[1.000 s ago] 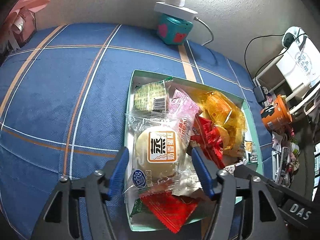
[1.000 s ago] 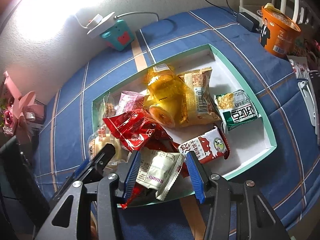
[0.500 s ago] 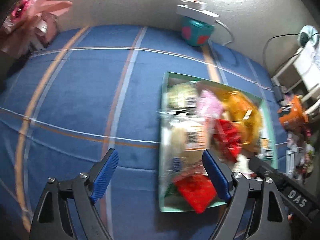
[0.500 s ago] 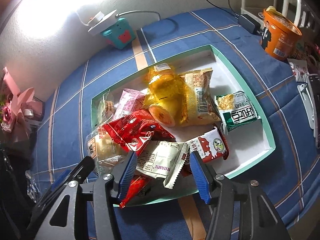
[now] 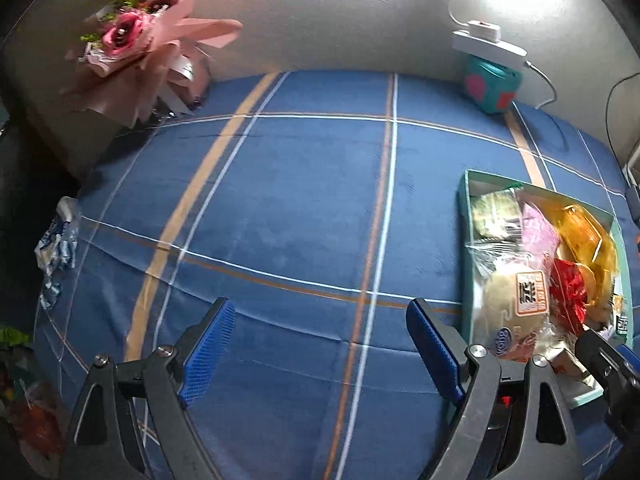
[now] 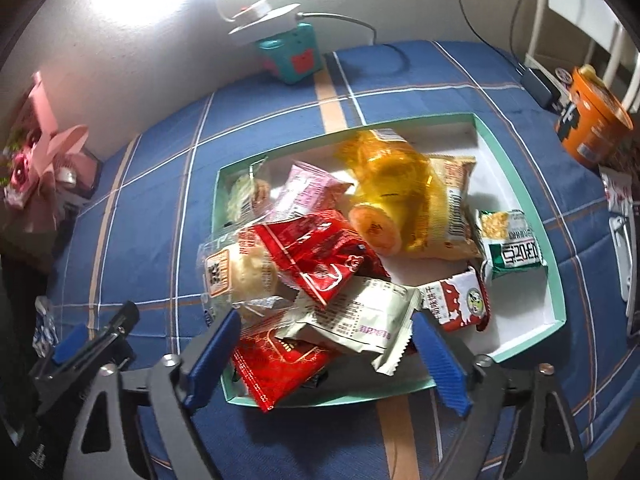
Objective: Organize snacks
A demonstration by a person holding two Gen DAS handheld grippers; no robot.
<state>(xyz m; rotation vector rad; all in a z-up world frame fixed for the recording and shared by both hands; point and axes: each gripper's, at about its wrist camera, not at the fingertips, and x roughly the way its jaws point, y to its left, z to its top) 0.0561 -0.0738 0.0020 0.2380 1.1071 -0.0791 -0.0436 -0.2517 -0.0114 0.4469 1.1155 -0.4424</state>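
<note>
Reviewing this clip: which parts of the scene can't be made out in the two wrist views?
- Left wrist: the far side of the mint-green cardboard tray is cut by the frame edge; the left hand-held gripper hides its near corner.
- Left wrist: the crumpled wrappers are too dim to identify.
- Right wrist: the snacks under the white foil packet are buried.
- Right wrist: the orange paper cup has print too small to read.

Blue cloth [image 5: 304, 208] with orange-white plaid lines; mint-green tray [image 6: 520, 184], white inside; red packet [image 6: 320, 256]; orange cup [image 6: 592, 128]; pink bouquet [image 5: 132, 40].
</note>
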